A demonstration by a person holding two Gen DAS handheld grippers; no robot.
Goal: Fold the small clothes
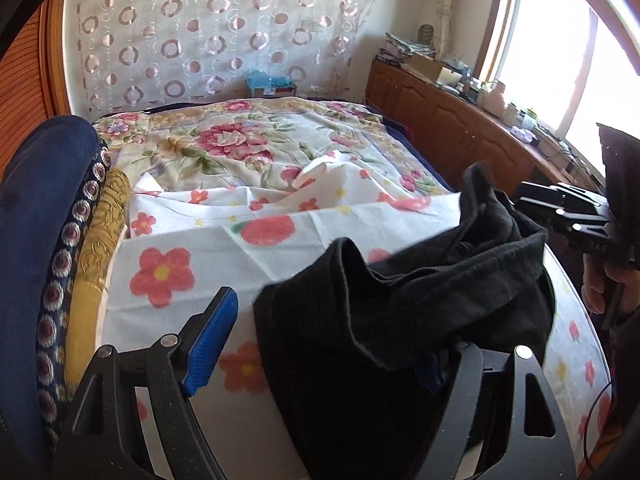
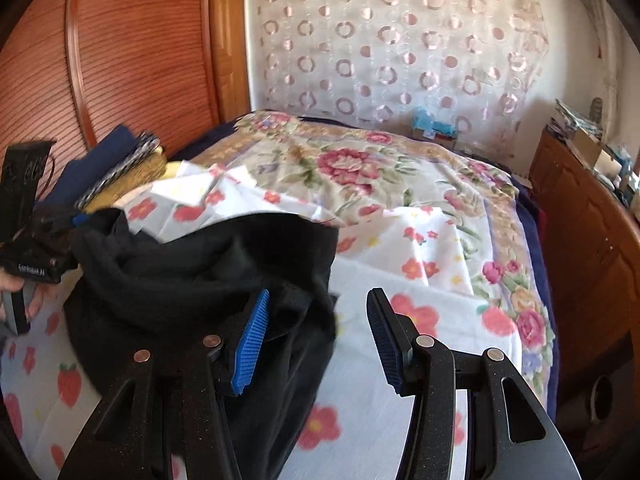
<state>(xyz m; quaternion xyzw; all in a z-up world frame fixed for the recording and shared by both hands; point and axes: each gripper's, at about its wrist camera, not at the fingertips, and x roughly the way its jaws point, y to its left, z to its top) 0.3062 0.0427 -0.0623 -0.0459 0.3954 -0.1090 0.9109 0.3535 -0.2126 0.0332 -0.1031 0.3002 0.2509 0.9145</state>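
Observation:
A black knit garment (image 1: 400, 312) lies bunched on the flowered white cloth (image 1: 168, 272) over the bed. My left gripper (image 1: 324, 340) is open; its left blue pad (image 1: 212, 340) is bare and the garment drapes over its right finger, hiding that pad. In the right wrist view the garment (image 2: 192, 276) lies at the left. My right gripper (image 2: 316, 336) is open, its left pad (image 2: 250, 344) touching the garment's edge, its right pad (image 2: 384, 340) over the white cloth (image 2: 420, 288). Each gripper shows in the other's view: the right (image 1: 568, 216), the left (image 2: 36, 256).
A floral quilt (image 1: 248, 140) covers the bed behind the cloth. Folded blue and yellow bedding (image 1: 52, 216) is stacked at the left. A wooden cabinet (image 1: 452, 120) with clutter runs along the right under a window. A wooden wardrobe (image 2: 132, 48) stands at the left.

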